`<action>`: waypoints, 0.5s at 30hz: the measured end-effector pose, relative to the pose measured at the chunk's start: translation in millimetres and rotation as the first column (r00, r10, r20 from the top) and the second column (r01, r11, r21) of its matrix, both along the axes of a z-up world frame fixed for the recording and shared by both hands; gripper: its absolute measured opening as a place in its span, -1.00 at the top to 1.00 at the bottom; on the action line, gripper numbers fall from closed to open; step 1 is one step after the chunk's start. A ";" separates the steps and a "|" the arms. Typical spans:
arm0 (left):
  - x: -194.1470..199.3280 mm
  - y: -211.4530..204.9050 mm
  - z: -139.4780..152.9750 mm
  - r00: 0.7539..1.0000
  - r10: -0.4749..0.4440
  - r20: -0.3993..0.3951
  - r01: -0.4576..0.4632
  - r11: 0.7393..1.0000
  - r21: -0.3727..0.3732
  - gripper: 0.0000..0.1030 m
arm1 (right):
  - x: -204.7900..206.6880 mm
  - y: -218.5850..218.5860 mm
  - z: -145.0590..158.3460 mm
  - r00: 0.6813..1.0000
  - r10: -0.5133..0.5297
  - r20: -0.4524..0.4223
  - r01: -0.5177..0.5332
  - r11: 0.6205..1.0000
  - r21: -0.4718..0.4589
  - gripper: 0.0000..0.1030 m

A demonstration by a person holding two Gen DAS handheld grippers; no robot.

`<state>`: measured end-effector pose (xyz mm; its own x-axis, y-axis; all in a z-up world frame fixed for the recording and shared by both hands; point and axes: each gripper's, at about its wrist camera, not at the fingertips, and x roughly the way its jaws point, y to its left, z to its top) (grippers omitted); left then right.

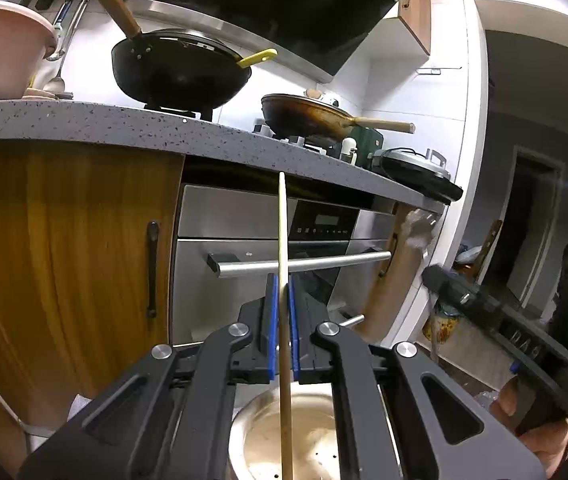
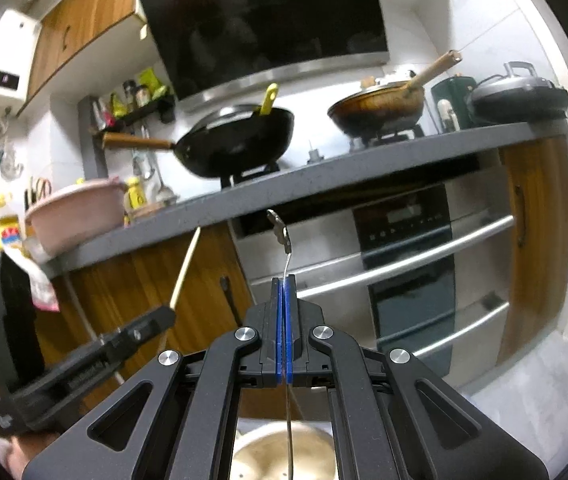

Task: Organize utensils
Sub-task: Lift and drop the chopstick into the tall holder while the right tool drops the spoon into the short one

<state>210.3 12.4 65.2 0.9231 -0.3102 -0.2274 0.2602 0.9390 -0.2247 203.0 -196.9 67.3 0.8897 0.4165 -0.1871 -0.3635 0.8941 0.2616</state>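
My left gripper [image 1: 282, 284] is shut on a pale wooden chopstick [image 1: 282, 220] that stands upright between the blue pads [image 1: 271, 320]; its lower end reaches down over a steel bowl [image 1: 307, 440]. My right gripper [image 2: 284, 280] is shut on a thin metal utensil [image 2: 287, 256], edge-on, its handle end sticking up; its lower part hangs over the same steel bowl [image 2: 260, 456]. In the right wrist view the left gripper [image 2: 84, 360] and its chopstick [image 2: 186, 268] show at the left. In the left wrist view the right gripper [image 1: 495, 320] shows at the right.
A grey speckled countertop [image 1: 84, 124] runs above, with a black wok [image 1: 180, 72], a brown pan [image 1: 307, 114], a pink basin [image 1: 0, 52] and a cooker [image 1: 415, 168]. Below are wooden cabinet doors [image 1: 64, 260] and a steel oven [image 1: 323, 240] with bar handles.
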 end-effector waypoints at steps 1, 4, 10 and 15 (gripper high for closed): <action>-2.7 0.6 -2.4 1.000 -0.004 -0.002 0.004 1.000 0.003 0.90 | -0.5 0.1 -3.3 1.000 0.002 -0.010 -0.002 1.000 -0.010 0.96; -15.1 3.4 -6.6 1.000 -0.014 -0.004 0.014 1.000 0.013 0.90 | -5.8 -0.3 -15.0 0.998 0.022 -0.051 -0.024 0.999 -0.041 0.96; -40.4 11.3 -13.5 0.999 -0.022 -0.034 0.023 0.999 0.032 0.90 | -13.8 1.1 -31.3 0.988 0.067 -0.138 -0.080 0.992 -0.093 0.96; -49.3 11.5 -18.3 0.997 0.014 -0.069 -0.009 0.997 0.070 0.90 | -14.3 9.9 -38.5 0.977 0.097 -0.188 -0.124 0.983 -0.138 0.96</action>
